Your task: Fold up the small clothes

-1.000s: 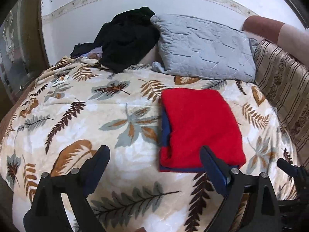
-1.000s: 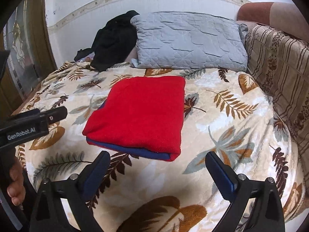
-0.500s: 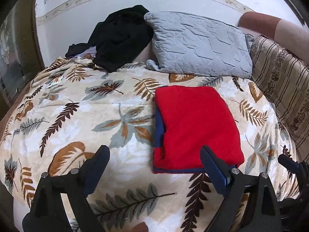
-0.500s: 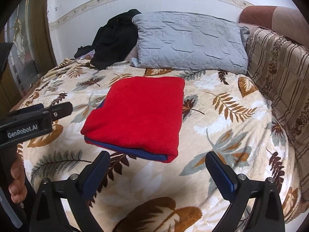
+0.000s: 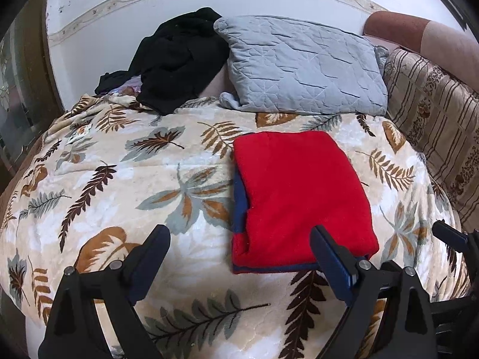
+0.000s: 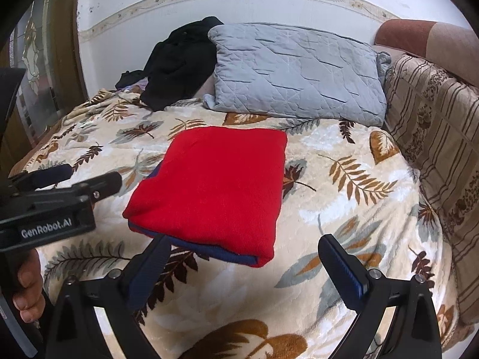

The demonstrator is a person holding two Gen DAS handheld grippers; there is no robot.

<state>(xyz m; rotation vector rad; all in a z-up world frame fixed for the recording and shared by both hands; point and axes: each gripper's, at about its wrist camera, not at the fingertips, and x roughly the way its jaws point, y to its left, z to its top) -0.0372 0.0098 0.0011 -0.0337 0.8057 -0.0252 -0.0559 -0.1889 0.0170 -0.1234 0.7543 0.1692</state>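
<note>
I'm looking over a bed (image 5: 125,197) covered by a leaf-print blanket, pushed against a white wall with a patterned border, a striped sofa back (image 6: 440,137) along its right side. The one garment (image 5: 299,197) I care about, red with a blue layer showing at its left and near edges, lies flat and squared near the middle of the bed; by my reading it is already folded. My left tongs (image 5: 239,257) hang spread wide over the blanket just short of its near edge, holding nothing. My right tongs (image 6: 244,263) are likewise spread and empty, with the garment's near corner lying between them. What worries me: if I dip either tong into that near edge, I judge the plush top layer would drag and slide off the blue one, spoiling the fold; the soft blanket could also bunch and carry the pile askew. The two tools sit near each other, so crossing over risks a knock. Count: one red garment, one grey pillow (image 5: 302,65) at the head, one heap of black clothing (image 5: 179,59) beside it, two tongs. The black heap may be next, though I cannot tell how many pieces it holds.
</note>
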